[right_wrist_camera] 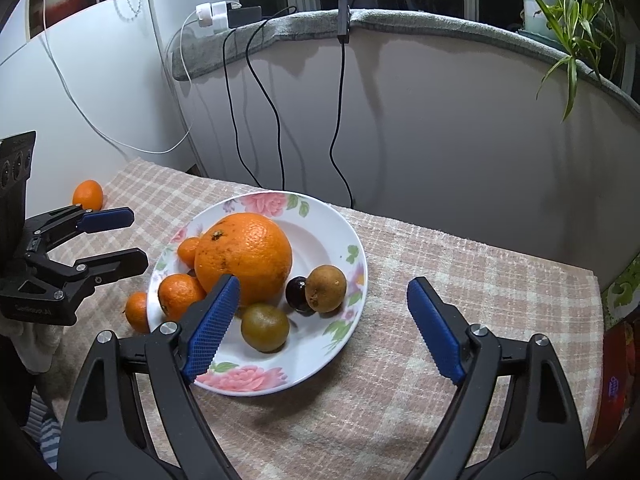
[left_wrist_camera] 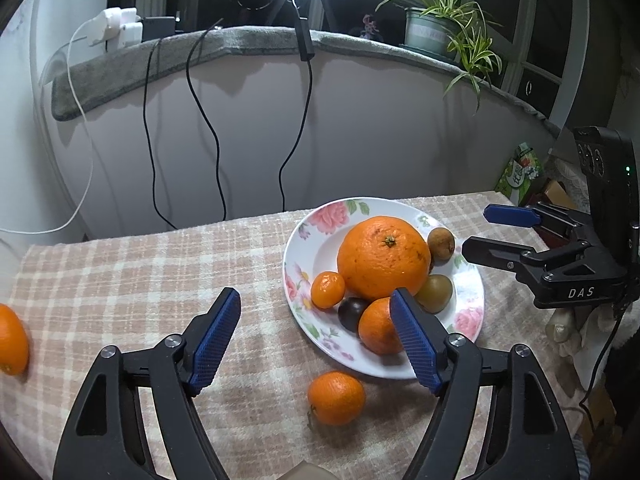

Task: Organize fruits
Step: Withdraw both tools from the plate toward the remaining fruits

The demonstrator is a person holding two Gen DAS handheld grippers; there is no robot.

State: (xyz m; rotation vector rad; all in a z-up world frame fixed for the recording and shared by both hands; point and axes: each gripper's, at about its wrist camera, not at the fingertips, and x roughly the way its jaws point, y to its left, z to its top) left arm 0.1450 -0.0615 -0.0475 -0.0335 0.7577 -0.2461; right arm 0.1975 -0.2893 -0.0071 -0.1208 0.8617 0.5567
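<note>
Nearest the lens, low centre of the left wrist view, a loose mandarin (left_wrist_camera: 336, 397) is sitting on the checked table (left_wrist_camera: 140, 264) just outside the floral plate (left_wrist_camera: 468, 280), probably next to be gathered. The left tool (left_wrist_camera: 316, 338) is hanging wide open above it, gripping nothing. The right tool (right_wrist_camera: 323, 322) is likewise gaping empty over the plate's near rim. A big orange (right_wrist_camera: 244, 258) is anchoring the pile; another mandarin (right_wrist_camera: 88, 195) is waiting at far left.
</note>
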